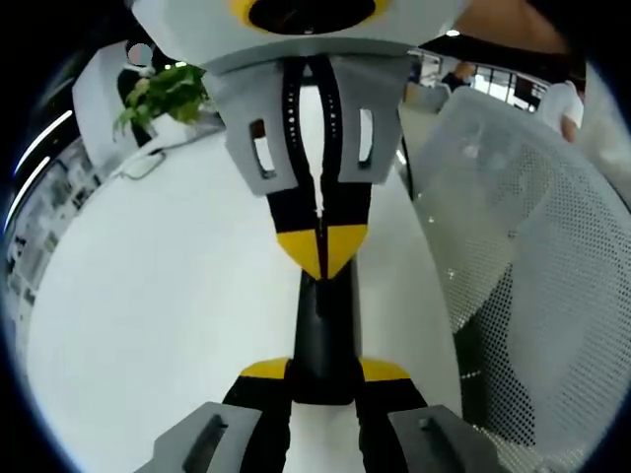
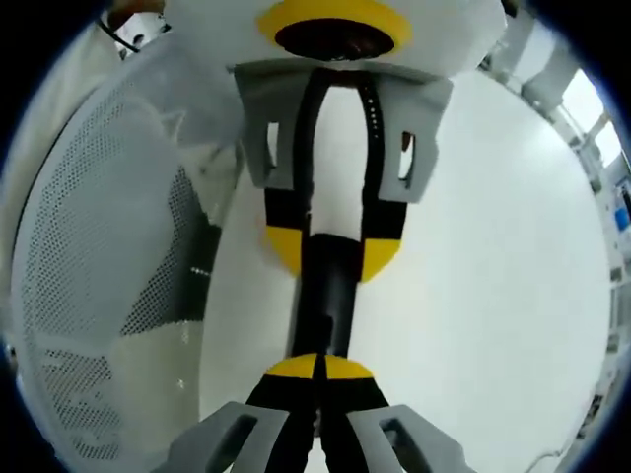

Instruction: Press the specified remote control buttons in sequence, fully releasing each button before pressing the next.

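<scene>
A slim black remote control (image 1: 323, 320) lies lengthwise between the two grippers above a white table (image 1: 168, 296). My left gripper (image 1: 323, 371) is shut on the remote's near end, a yellow-tipped jaw on each side. My right gripper (image 1: 320, 251) comes in from the top of the left gripper view. Its jaws are shut and its joined yellow tips rest on the remote's far end. In the right gripper view the shut right gripper (image 2: 320, 369) touches the remote (image 2: 325, 291), and the left gripper (image 2: 332, 246) clamps its other end. The buttons are hidden.
A white mesh office chair (image 1: 532, 246) stands close beside the table edge, also seen as the mesh chair (image 2: 99, 276). A green potted plant (image 1: 163, 94) and a white cable sit at the table's far end. People are in the background.
</scene>
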The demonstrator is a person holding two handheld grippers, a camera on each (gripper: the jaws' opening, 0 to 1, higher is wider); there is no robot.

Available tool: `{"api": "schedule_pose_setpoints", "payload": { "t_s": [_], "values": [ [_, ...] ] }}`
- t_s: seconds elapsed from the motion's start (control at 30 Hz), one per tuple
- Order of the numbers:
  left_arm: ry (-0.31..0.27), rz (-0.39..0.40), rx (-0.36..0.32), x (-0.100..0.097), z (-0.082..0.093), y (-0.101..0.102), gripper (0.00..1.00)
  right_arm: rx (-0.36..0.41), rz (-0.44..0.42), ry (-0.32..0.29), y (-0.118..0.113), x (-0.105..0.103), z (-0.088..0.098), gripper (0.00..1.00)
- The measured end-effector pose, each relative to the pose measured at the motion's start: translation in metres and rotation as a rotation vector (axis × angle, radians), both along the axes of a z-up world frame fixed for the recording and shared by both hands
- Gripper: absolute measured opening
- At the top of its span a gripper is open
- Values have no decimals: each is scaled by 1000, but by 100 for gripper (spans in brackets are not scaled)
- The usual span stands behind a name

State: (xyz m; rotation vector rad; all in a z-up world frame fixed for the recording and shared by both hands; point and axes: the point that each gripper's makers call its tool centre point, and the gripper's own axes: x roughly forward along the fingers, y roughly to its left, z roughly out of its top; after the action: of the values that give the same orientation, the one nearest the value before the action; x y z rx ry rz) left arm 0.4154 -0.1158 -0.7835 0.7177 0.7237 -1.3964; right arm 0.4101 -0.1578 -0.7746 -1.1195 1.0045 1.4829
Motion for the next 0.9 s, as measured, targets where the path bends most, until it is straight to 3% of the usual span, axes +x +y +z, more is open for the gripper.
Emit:
{"api": "schedule_pose_setpoints", "payload": {
  "t_s": [0.9],
  "values": [
    [0, -1, 7, 1, 1, 0, 23, -19, 21, -22, -1, 3, 0, 0]
  ]
}}
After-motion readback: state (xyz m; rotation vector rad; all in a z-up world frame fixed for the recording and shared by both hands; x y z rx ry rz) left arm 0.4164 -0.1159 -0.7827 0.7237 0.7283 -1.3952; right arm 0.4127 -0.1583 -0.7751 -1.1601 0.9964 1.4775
